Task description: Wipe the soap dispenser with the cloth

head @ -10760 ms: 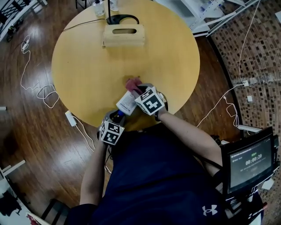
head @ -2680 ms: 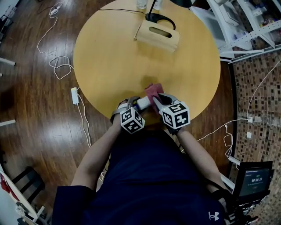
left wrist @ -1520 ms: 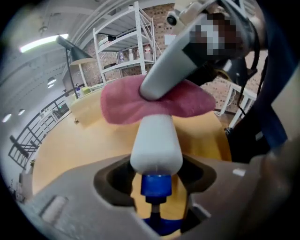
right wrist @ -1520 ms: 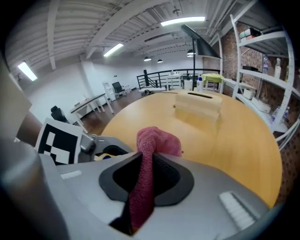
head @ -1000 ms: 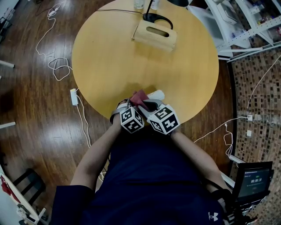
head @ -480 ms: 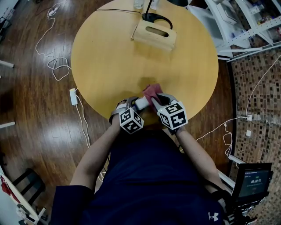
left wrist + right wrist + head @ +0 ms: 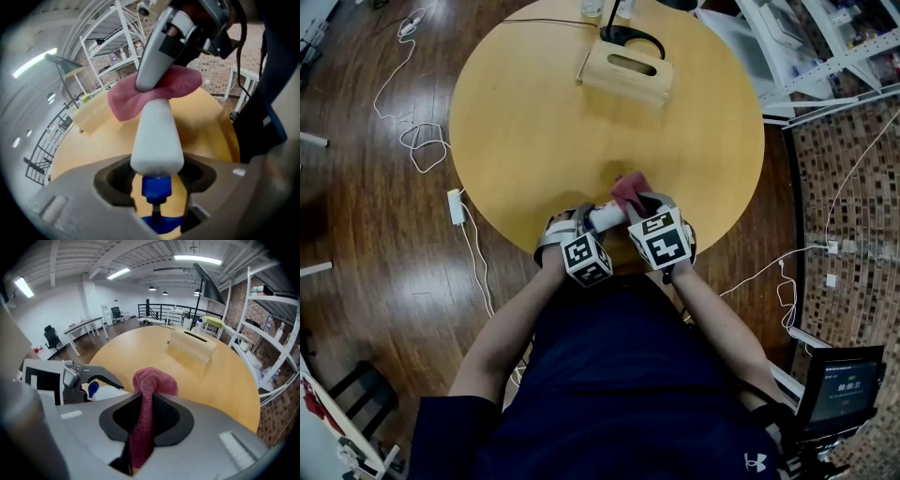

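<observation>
Our left gripper (image 7: 157, 180) clamps the soap dispenser (image 7: 156, 136) by its blue neck, tilted over the table (image 7: 534, 122) near its front edge; our right gripper (image 7: 146, 416) pinches the pink cloth (image 7: 152, 380) against the dispenser's far end. We judge we're mid-wipe; next we rub the cloth along its body

Bright overhead lighting, fisheye-warped edges

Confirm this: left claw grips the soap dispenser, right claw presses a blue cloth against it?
The cloth is pinkish red, not blue, as the right gripper view shows. Otherwise yes: left claw grips the soap dispenser, right claw presses the cloth against it.
</observation>
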The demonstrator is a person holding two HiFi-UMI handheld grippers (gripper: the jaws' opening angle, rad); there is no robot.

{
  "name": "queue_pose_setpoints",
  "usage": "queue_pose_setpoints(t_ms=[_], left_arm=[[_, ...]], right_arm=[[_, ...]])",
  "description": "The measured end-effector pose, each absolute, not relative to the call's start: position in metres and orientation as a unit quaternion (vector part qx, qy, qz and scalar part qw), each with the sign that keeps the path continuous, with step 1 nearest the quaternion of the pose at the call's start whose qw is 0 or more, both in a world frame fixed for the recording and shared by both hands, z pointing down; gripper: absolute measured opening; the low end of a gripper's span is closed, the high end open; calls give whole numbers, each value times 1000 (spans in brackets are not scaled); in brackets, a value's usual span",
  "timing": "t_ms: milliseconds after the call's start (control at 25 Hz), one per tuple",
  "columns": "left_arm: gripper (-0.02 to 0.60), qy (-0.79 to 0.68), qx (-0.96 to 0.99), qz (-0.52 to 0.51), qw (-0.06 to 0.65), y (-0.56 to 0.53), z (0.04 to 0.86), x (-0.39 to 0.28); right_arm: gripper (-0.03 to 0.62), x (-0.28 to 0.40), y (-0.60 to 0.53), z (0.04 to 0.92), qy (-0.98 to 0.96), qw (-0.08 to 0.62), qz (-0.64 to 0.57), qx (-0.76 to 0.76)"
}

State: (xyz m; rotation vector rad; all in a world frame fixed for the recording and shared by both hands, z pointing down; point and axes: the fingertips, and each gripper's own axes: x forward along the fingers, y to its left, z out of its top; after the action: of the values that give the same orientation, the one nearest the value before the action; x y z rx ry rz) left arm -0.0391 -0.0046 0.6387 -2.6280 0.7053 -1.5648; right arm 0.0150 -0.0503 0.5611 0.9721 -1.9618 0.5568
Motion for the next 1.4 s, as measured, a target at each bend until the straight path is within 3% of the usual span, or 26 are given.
queue_pose_setpoints(t_ms=[280,360,440,520,720,920,1160,1400], left_arm=[[270,215,-830,-511,68,-4,637,-35],[284,193,-855,-482,-3,5,633,-32],[347,169,-878,-431,-123,14,623,-31],[383,164,-884,-392,-195,14,609,-33],[396,132,-883,-432,-127,19,612,-21],[417,171,-870,-449,-108,13,622,-17],[417,172,-869,-448,-121,12,623,-18],[419,159,-865,-455,-140,13,620,-25]], right_arm=[[66,-33,-17,558,-818,372,297,323],[66,-37,-12,559,-824,369,296,313],[66,-30,-9,565,-821,371,301,313],[66,-17,1,579,-809,378,320,318],[66,-3,12,589,-809,308,377,331],[67,22,-20,574,-804,262,349,404],[67,67,-42,588,-785,305,272,466],[67,9,-7,582,-831,313,236,394]])
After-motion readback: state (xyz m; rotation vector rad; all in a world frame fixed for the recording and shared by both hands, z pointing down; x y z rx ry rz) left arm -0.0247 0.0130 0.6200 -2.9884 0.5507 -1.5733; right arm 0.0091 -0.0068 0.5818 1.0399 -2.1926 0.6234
